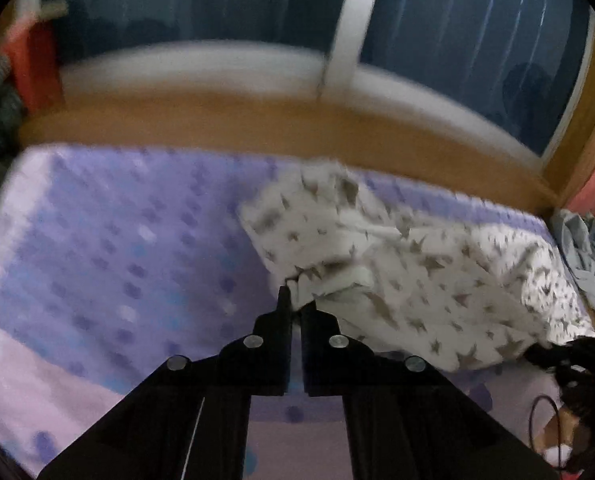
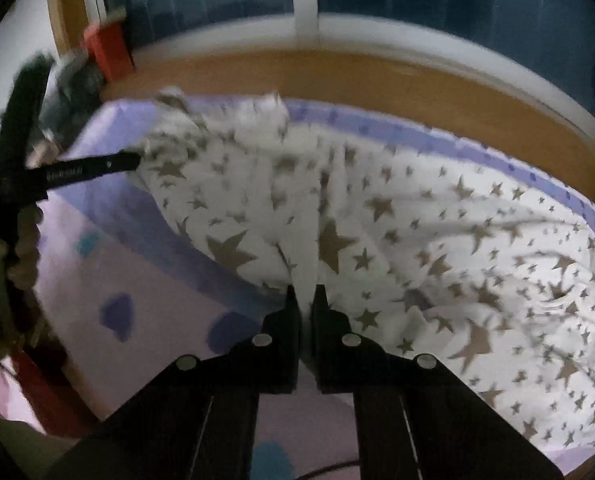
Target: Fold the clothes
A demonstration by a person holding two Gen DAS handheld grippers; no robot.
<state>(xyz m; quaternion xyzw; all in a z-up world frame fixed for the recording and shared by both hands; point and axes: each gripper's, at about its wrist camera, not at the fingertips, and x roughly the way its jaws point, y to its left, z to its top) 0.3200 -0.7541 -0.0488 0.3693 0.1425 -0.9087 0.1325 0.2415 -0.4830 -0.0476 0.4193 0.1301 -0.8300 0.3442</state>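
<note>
I am operating in a home bedroom: a lilac dotted bed sheet (image 1: 117,240) fills mid-frame, with a wooden-silled dark window (image 1: 457,40) along the top.

The only lettering in sight is a short pale line of print on the side of the left claw's black finger (image 2: 85,170), seen from the right wrist view. It is too blurred and small to read. No other text, label or number shows.
</note>
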